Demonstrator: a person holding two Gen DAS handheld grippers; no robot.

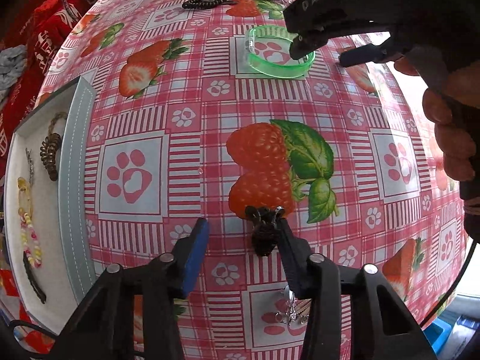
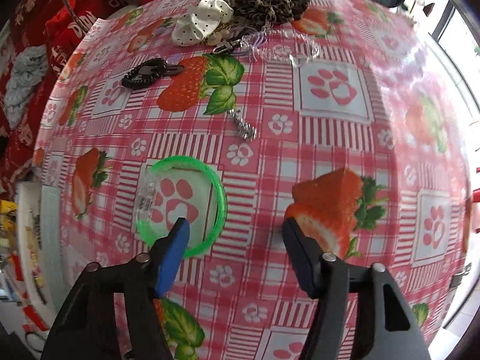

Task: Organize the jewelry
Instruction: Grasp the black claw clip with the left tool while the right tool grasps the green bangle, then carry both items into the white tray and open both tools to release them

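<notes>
Left gripper point(image 1: 243, 225): jaws stand partly apart over the pink strawberry-print oilcloth table point(image 1: 180, 96). A small dark coiled hair tie point(image 1: 264, 234) lies against the inner face of the right-hand finger; the blue-padded finger is clear of it, so there is no squeeze on it. Judged: lined up for pick-up, not yet gripped. A small silver chain piece point(image 1: 289, 312) lies nearer the camera, below the fingers.

Right gripper point(image 2: 235, 225): jaws fairly wide, nothing clamped. Its blue-padded finger sits inside the translucent green plastic bangle with a clear clasp point(image 2: 192, 204); the other finger is outside, well clear of the rim. Judged: placed to pinch the rim of the band.

Left edge: grey-rimmed white tray point(image 1: 75, 156) already holds a bronze coil tie, a beaded strand and a dark clip. Path from either gripper to it looks unobstructed.

Farther off: a silver sparkly clip point(image 2: 244, 127), a black coil tie with flat clip point(image 2: 147, 72), then a white dotted scrunchie point(image 2: 204, 21) and a leopard scrunchie point(image 2: 270, 0), still unsorted.
</notes>
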